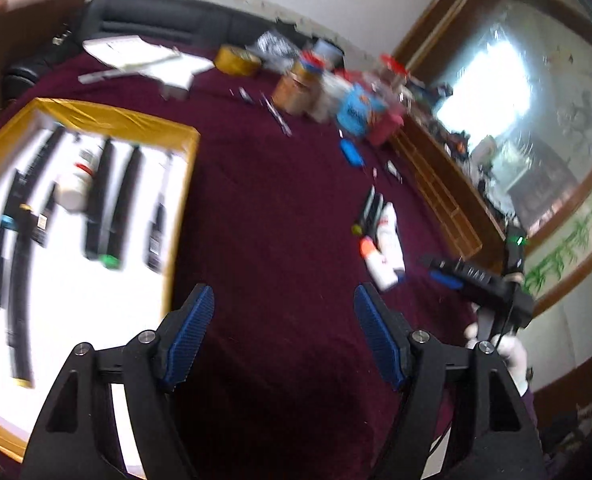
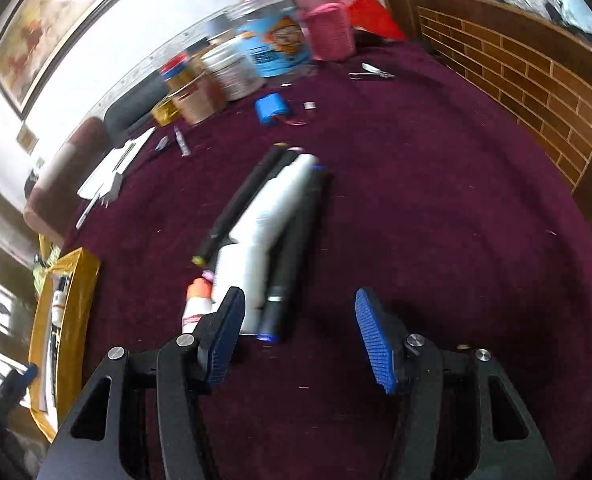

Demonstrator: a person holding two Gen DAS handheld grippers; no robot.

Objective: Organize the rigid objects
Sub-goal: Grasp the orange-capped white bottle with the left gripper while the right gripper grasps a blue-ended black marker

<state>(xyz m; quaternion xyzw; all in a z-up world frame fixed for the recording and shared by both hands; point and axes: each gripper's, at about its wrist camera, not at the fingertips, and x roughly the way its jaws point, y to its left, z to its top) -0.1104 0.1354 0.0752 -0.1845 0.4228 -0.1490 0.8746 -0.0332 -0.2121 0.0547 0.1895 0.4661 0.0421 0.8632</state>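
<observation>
several pens and a white bottle lie in rows inside the gold-rimmed tray (image 1: 116, 118), sorted. more wait in a loose pile (image 2: 264, 232) on maroon cloth (image 2: 415, 200). left gripper (image 1: 282, 336) and right gripper (image 2: 296, 340) both gape empty, likely ready to collect.

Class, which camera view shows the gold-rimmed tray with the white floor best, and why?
The left wrist view. There the gold-rimmed tray with the white floor fills the left side, showing black pens and a white bottle laid inside, though blurred. The right wrist view shows only a thin edge-on strip of it at the far left, its contents mostly hidden.
</observation>
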